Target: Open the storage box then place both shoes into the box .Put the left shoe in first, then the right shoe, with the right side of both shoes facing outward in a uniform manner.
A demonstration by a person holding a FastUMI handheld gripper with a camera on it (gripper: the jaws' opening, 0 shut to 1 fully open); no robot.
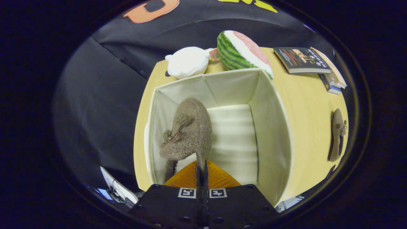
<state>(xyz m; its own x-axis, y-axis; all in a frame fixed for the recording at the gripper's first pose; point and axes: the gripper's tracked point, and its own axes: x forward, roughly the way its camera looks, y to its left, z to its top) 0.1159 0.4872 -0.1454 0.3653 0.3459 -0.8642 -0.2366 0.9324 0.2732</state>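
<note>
Your tongs (201,168) point steeply downward. Their two orange fingers (186,178) are pressed nearly together, pinching a thin edge, with only a narrow dark slit between them.

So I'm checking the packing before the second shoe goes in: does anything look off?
Nothing stands out. The gripper is shut on the fuzzy brown shoe's edge, holding it inside the open storage box; the other shoe lies on the table.

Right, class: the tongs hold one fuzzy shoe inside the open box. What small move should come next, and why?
Probably lower a little and open. The tongs are shut on the fuzzy brown shoe, which hangs inside the cream fabric storage box near its left wall. The second brown shoe waits on the wooden table.
</note>
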